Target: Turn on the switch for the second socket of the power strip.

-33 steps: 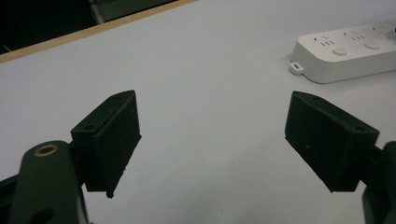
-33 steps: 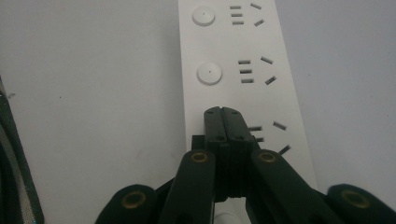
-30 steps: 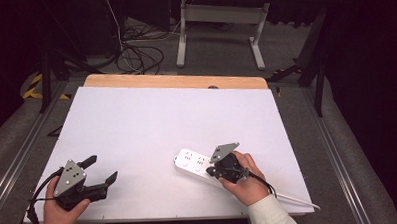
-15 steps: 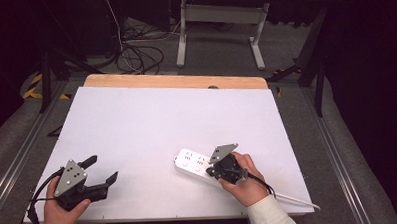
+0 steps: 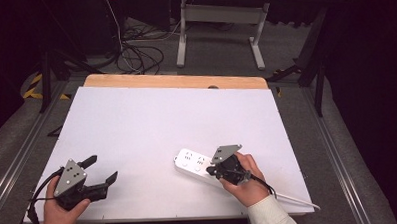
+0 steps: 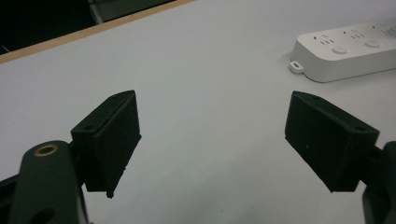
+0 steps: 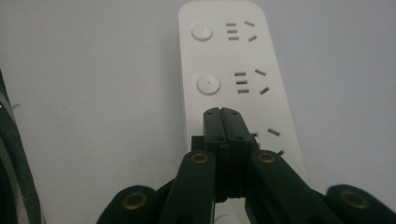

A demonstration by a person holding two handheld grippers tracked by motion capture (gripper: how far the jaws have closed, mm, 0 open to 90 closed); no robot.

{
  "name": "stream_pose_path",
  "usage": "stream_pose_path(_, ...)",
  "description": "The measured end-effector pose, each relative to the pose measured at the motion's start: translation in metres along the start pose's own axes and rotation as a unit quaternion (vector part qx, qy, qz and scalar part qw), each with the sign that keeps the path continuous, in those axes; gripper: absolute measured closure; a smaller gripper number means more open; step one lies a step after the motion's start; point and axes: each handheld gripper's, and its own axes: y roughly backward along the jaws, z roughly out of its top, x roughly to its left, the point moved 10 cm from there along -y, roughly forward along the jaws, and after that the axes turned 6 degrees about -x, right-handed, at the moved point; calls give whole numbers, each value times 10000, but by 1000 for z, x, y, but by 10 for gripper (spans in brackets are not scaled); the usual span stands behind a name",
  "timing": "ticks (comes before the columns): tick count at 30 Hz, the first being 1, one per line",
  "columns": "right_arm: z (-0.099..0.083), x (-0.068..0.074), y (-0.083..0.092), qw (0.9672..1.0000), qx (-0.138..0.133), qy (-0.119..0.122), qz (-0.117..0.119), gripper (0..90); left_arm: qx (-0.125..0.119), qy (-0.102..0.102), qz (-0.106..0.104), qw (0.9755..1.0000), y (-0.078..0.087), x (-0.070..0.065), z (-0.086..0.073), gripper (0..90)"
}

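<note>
Positionally, nothing differs from the earlier frame. The closed right gripper (image 5: 219, 167) rests its tips on the white plastic power strip (image 5: 197, 163), which lies flat, near right on the white table (image 5: 152, 123). The left gripper (image 5: 99, 169) stands open, empty.

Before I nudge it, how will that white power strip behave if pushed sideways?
The power strip looks like a rigid plastic bar lying flat, so it will probably slide, not tip. Its smooth shell on the smooth white table may slip easily. The closed right gripper over it could pin it.
</note>
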Motion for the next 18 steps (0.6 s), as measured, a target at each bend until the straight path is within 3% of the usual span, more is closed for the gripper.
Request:
stream_pose_path(7, 13, -3, 15, 9988, -444, -16, -205, 900, -16, -2, 10, 10000, 0, 0, 1, 186)
stream_pose_path(18, 27, -3, 33, 9936, -1107, -182, -95, 900, -16, -12, 24, 10000, 0, 0, 1, 186)
